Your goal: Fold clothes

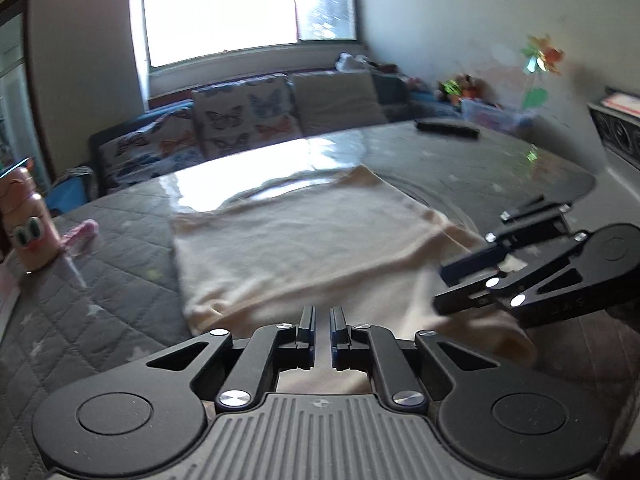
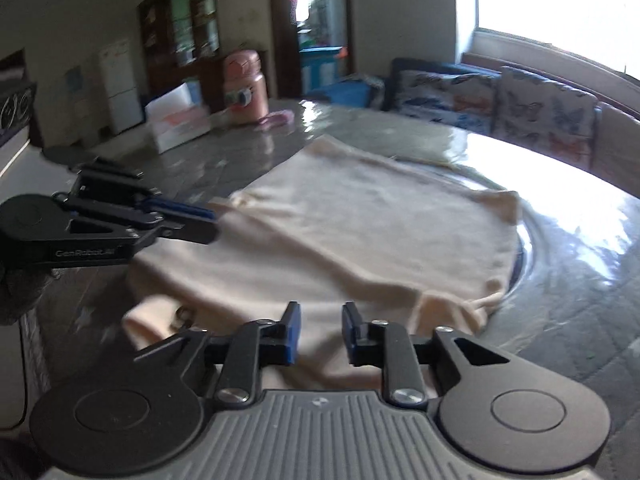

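Garment (image 1: 304,240): cream, spread flat on surface (image 1: 120,280), directly ahead of both jaws. Left gripper (image 1: 322,332) nearly closed, empty; right gripper (image 2: 320,334) parted, empty, over near hem.

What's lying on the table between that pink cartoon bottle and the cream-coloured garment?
In the left wrist view, a small pink object lies beside the pink bottle; the rest of the way to the cream garment is bare quilted table cover.
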